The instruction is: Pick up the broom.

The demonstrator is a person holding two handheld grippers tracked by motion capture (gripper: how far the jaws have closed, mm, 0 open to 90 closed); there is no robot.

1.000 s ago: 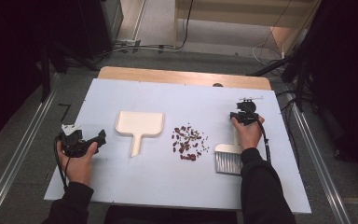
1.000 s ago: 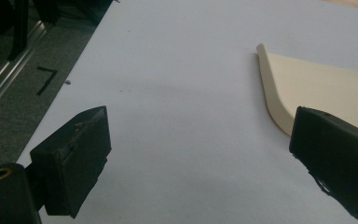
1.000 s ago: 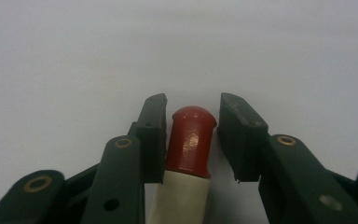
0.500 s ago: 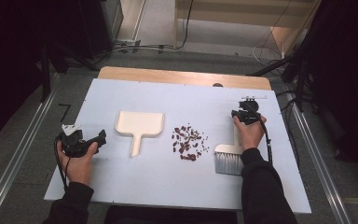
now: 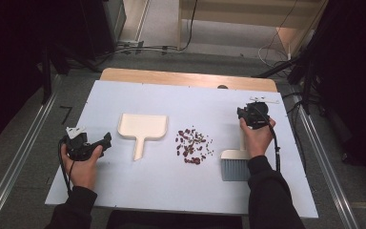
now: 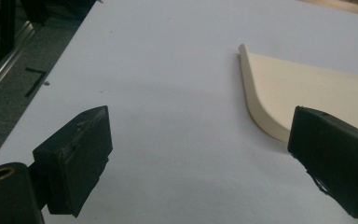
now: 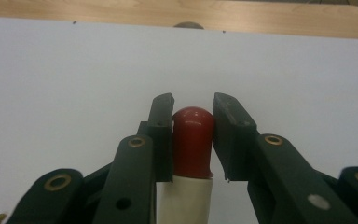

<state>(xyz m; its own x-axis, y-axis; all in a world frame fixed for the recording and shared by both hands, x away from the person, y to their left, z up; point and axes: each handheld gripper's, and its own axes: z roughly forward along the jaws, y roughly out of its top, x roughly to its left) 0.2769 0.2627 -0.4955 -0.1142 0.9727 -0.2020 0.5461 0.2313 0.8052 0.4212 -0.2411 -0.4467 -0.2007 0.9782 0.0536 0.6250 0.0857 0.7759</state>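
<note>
A cream dustpan (image 5: pixel 142 126) lies left of centre on the white table (image 5: pixel 181 98), its handle towards me. Beside it is a pile of small red-brown crumbs (image 5: pixel 193 144). A hand brush (image 5: pixel 235 164) with grey bristles lies to the right of the pile. Its white handle ends in a red tip (image 7: pixel 193 133). My right gripper (image 5: pixel 249 111) is shut on that red tip, a jaw on each side (image 7: pixel 193 116). My left gripper (image 5: pixel 106 142) rests on the table left of the dustpan, open with nothing between its jaws (image 6: pixel 198 149). The dustpan's rounded corner (image 6: pixel 317 88) lies just beyond it.
A wooden strip (image 5: pixel 186 78) borders the table's far edge. Metal rails (image 5: pixel 19 157) run along the floor on both sides. Cables (image 5: pixel 279 152) trail from the right gripper. Bare white surface stretches behind the dustpan and the crumbs.
</note>
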